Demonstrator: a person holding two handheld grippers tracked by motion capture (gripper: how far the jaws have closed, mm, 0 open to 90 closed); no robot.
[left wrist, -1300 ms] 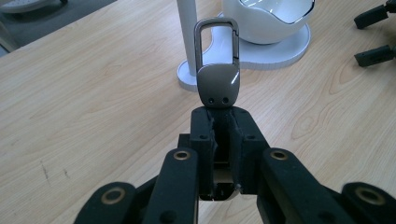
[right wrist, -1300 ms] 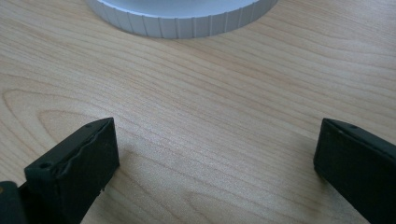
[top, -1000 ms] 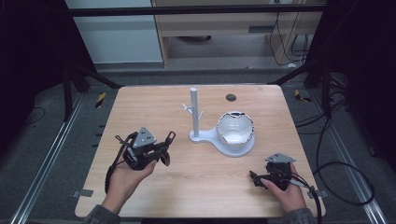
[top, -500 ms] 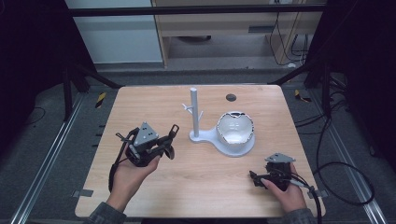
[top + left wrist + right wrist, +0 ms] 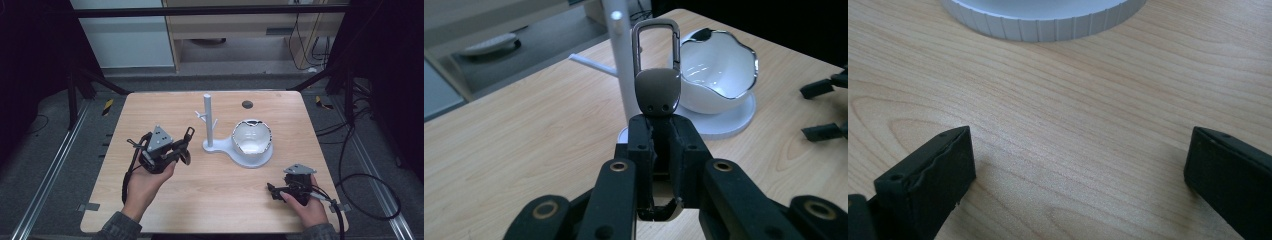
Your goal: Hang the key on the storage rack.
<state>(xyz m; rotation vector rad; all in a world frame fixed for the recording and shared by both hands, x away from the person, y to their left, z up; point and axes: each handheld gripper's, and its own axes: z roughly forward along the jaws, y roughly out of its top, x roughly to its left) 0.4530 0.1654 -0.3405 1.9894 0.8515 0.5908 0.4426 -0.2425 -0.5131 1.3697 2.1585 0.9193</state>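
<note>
My left gripper [image 5: 181,149] is shut on a dark metal carabiner key clip [image 5: 657,75] that sticks up from between its jaws. In the high view the clip [image 5: 189,133] points toward the white stand's post [image 5: 208,120], a short way left of it. The post has small side pegs [image 5: 200,116]. A white heart-shaped bowl [image 5: 251,137] sits on the stand's round base [image 5: 260,159]. My right gripper [image 5: 272,190] rests low at the table's front right, open, with bare wood between its jaws [image 5: 1078,165]. The base rim [image 5: 1048,25] lies just ahead of it.
A dark round hole [image 5: 247,104] sits near the table's far edge. The wooden table [image 5: 220,200] ends close behind both hands. Cables [image 5: 365,200] trail off the right side. Black frame struts [image 5: 75,95] stand beyond the left edge.
My left gripper has drifted slightly right and forward with the clip, nearer the post. The right gripper has stayed where it was.
</note>
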